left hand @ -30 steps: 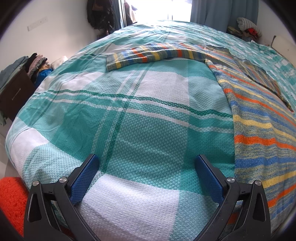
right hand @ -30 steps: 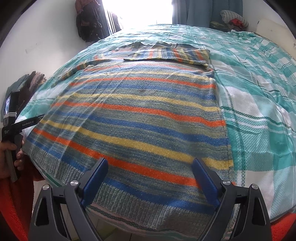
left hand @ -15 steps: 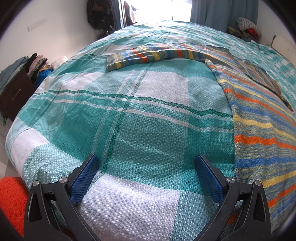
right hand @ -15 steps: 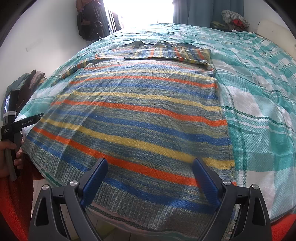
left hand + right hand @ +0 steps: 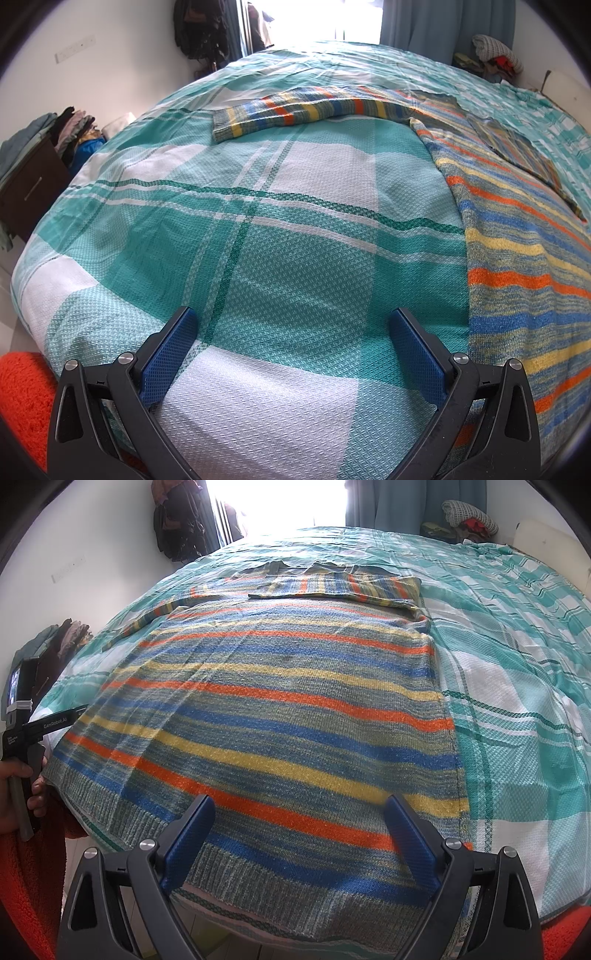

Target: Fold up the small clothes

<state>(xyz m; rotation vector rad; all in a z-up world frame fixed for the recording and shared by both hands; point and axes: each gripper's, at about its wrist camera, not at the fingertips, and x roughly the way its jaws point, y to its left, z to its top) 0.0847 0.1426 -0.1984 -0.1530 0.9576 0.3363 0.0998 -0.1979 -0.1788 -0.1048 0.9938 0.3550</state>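
Observation:
A striped knit sweater point(image 5: 280, 716) in blue, orange, yellow and grey lies flat on the bed, hem toward me. Its right sleeve point(image 5: 332, 587) is folded across the chest. Its left sleeve point(image 5: 295, 110) stretches out sideways over the bedspread. My right gripper point(image 5: 299, 830) is open and empty, just above the hem. My left gripper point(image 5: 293, 343) is open and empty over bare bedspread, left of the sweater's body point(image 5: 517, 258). The left gripper's body also shows at the left edge of the right wrist view point(image 5: 26, 716), held in a hand.
A teal and white plaid bedspread point(image 5: 258, 240) covers the bed. A dark dresser with piled clothes point(image 5: 44, 147) stands at the left. Dark clothes point(image 5: 177, 528) hang by the bright window. More clothes point(image 5: 469, 517) are heaped at the far right. An orange rug point(image 5: 22, 398) lies below.
The right gripper has moved slightly forward and lower toward the sweater's hem. The left gripper has barely moved. The sweater has not shifted.

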